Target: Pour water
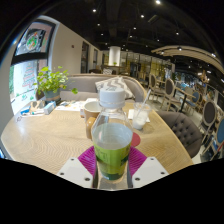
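Observation:
A clear plastic bottle (112,135) with a white cap and a green label stands upright between my fingers, filling the space between the magenta pads (88,160). My gripper (112,165) is shut on the bottle, both pads pressing its lower sides. It is held above a light wooden table (40,135). Just beyond the bottle, partly hidden by it, stands a cup-like container (92,112) with a white lid. A clear glass (140,117) stands on the table to the right of the bottle's neck.
A potted green plant (48,85) sits at the table's far left near a window. Grey chairs (185,125) stand along the right side. Beyond the table are sofas and more chairs and tables of a café-like room.

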{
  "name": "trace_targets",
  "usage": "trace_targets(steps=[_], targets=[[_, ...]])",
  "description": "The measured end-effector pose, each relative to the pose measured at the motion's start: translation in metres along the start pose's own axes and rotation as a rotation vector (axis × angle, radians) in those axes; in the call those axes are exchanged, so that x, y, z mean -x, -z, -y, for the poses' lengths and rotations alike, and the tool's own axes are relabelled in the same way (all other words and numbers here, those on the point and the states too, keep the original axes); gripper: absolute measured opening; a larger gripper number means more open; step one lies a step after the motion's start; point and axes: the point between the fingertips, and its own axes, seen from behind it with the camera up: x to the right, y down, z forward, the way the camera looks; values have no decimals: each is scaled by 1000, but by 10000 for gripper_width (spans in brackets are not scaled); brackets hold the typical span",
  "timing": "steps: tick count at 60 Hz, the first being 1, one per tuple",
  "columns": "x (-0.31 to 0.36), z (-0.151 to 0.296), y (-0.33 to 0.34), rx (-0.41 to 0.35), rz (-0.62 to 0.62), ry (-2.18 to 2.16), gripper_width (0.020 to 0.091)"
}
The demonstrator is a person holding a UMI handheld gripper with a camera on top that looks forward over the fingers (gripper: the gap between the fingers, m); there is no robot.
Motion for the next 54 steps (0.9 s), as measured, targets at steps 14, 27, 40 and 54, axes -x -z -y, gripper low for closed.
trace_targets(steps=[14, 27, 40, 54], targets=[[-41, 62, 11, -12, -116, 172, 383], [-114, 145, -14, -26, -363, 565, 382], [-143, 196, -52, 25, -570, 1153, 383], [-122, 197, -88, 57, -626, 1590, 381]])
